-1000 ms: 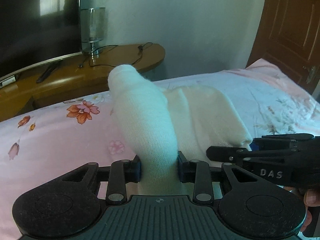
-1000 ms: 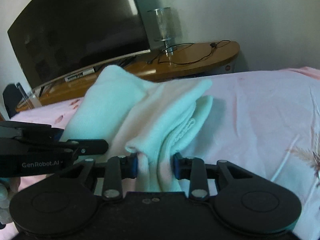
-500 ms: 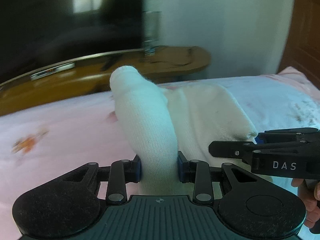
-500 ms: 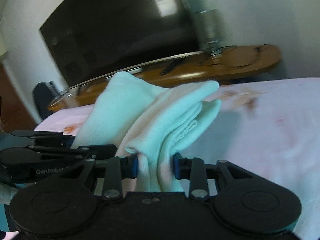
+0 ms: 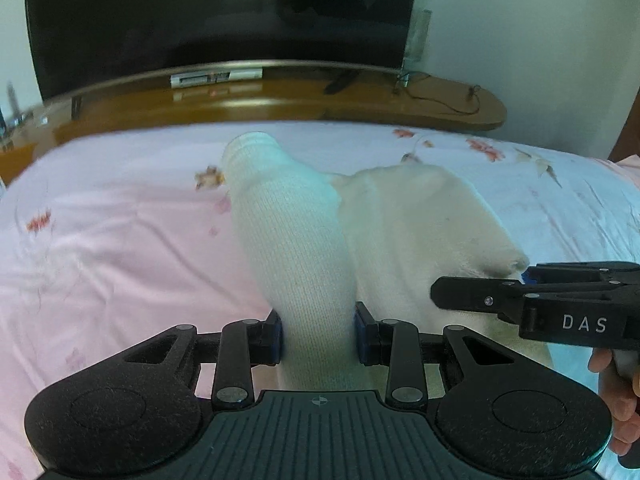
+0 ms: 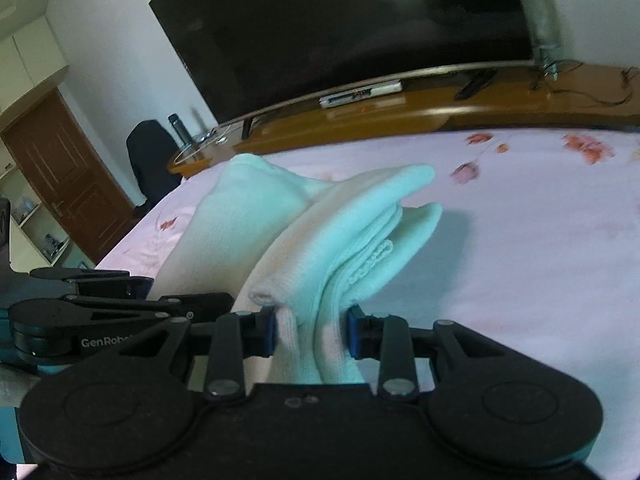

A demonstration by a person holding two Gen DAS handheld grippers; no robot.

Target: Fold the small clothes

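Note:
A small white knit garment point(image 5: 416, 224) is held up above the pink floral bed point(image 5: 112, 240). My left gripper point(image 5: 318, 332) is shut on one rolled sleeve-like end of it point(image 5: 292, 232). My right gripper point(image 6: 311, 332) is shut on the bunched other end point(image 6: 344, 240). In the left wrist view the right gripper point(image 5: 480, 292) shows at the right edge beside the cloth. In the right wrist view the left gripper point(image 6: 192, 304) shows at the left. The cloth hangs folded between the two grippers.
A wooden TV stand point(image 5: 280, 100) with a large dark TV point(image 5: 216, 12) runs behind the bed. Cables and a glass lamp point(image 6: 540, 20) stand on it. A brown door point(image 6: 64, 176) and a dark chair point(image 6: 152, 160) are at the far left.
Both grippers have swung left with the garment still held, so the view now faces the TV instead of the wall and door. The grip on the cloth is unchanged.

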